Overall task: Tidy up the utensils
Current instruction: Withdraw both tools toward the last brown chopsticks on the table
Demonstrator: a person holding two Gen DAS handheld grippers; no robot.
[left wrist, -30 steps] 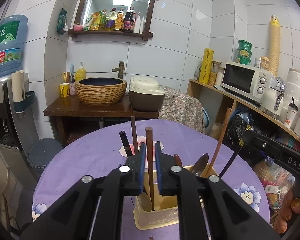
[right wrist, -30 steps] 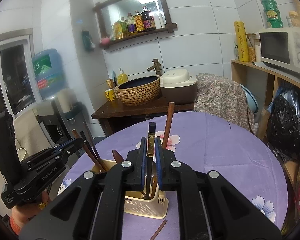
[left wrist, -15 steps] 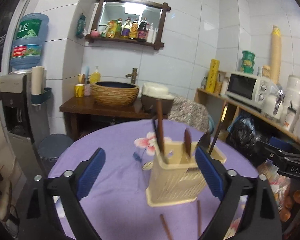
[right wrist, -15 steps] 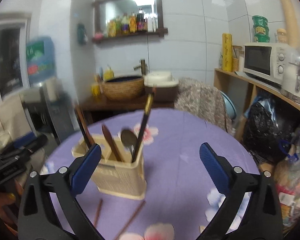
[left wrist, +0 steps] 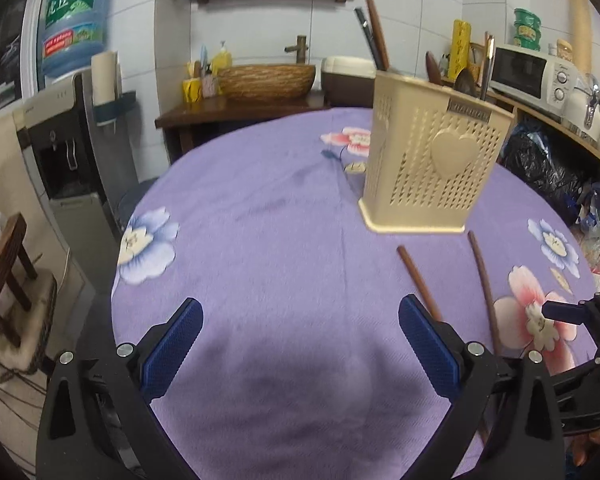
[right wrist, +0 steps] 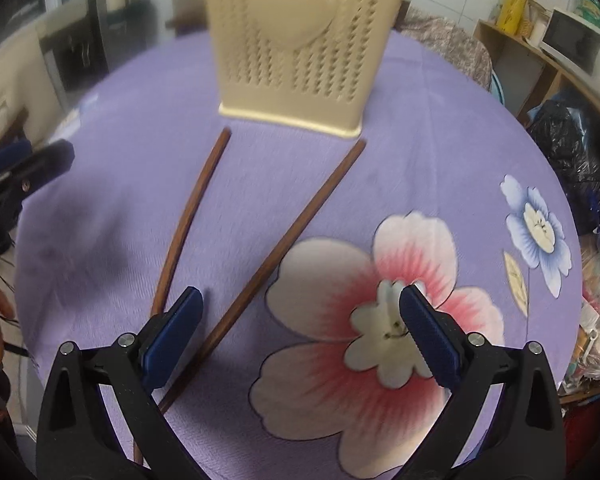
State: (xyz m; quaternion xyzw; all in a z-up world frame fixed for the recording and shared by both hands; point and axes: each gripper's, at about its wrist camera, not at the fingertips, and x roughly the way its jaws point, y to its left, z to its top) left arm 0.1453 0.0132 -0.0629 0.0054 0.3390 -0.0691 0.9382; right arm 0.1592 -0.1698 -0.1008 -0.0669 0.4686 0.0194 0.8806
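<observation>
A cream perforated utensil holder stands on the purple flowered tablecloth. Dark chopsticks and spoons stick up from it. Two brown chopsticks lie on the cloth in front of it: one on the left, one on the right. My left gripper hangs low over bare cloth, its jaws opening wide and empty. My right gripper stands open over a pink flower print. The right chopstick runs just inside its left finger, untouched.
The round table's edge curves close on the left, with a wooden chair and a water dispenser beyond it. A sink counter stands behind, and a shelf with a microwave on the right.
Both grippers went from shut on upright chopsticks in the holder to wide open and empty. Both then sank toward the tabletop, so the holder now shows from the side.
</observation>
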